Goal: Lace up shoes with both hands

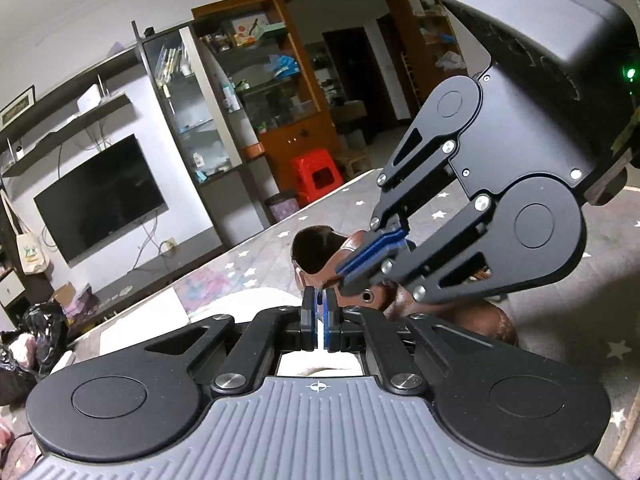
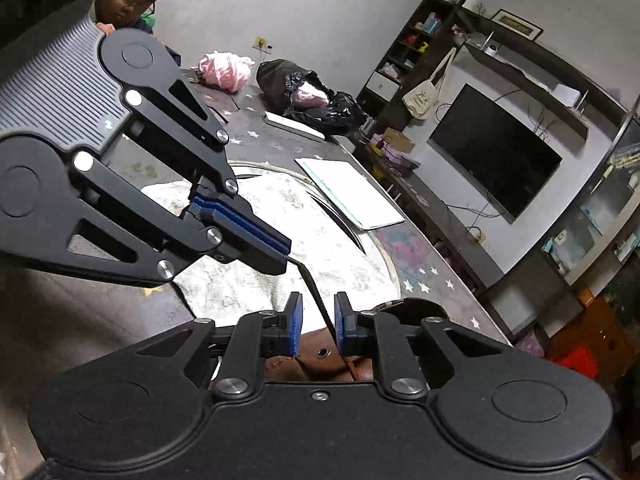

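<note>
**Brown shoe, lace drawn taut between the two grippers**

Leather first: the shoe [image 2: 312,360] sits on a white mat [image 2: 248,288] on the star-patterned table [image 2: 440,296], directly under both tools. At left, the left gripper [image 2: 282,256] is clamped on the end of the dark lace [image 2: 314,288]. The lace slants down into the right gripper [image 2: 317,322], whose pads stand slightly apart around it without pinching.

This looks like the threading step, with an eyelet [image 2: 321,353] just below. Next, the lace tip must be aimed into that hole while the right side re-grips closer to it.

Only the right wrist view shows the lace and that gap. The left wrist view shows the shoe's dark mouth [image 1: 316,252] instead, and no lace.
</note>
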`<state>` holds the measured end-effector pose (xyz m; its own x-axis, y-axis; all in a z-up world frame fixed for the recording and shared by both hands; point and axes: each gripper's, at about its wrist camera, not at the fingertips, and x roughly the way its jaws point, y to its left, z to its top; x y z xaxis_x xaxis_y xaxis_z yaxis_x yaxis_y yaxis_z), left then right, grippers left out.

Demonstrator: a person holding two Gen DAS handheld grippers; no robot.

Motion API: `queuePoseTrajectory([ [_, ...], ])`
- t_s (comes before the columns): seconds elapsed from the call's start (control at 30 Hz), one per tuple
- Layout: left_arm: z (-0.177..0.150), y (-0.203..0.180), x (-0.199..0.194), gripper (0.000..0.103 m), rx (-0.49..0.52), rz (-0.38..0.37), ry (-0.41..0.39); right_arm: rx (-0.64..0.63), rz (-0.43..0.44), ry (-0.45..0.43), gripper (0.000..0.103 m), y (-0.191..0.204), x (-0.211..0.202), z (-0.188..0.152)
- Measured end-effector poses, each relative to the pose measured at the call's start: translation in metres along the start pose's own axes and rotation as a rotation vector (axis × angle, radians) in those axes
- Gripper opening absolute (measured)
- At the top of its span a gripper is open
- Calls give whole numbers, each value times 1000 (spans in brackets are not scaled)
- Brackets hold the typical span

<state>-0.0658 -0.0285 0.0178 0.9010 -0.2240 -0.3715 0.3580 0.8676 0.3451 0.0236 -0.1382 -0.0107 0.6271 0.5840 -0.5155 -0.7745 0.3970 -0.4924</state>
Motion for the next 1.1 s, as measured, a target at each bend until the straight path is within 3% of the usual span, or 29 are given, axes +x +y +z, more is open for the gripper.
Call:
queuePoseTrajectory([
  [0.17, 1, 10, 12, 3, -65, -34, 56, 4, -57, -31, 1, 1, -13, 2],
  [0.37, 14, 14, 33, 5, -123, -84, 105, -21, -202, -122, 1, -15, -53, 15],
  [0.47, 25, 18, 44, 16, -204, -132, 126, -41, -258, -164, 1, -22, -70, 25],
  [0.53, 30, 19, 51, 28, -248, -140, 144, -41, -268, -169, 1, -26, -72, 27],
  [1.1, 44, 28, 83, 30, -360, -144, 243, -24, -281, -119, 1, -32, -59, 1],
])
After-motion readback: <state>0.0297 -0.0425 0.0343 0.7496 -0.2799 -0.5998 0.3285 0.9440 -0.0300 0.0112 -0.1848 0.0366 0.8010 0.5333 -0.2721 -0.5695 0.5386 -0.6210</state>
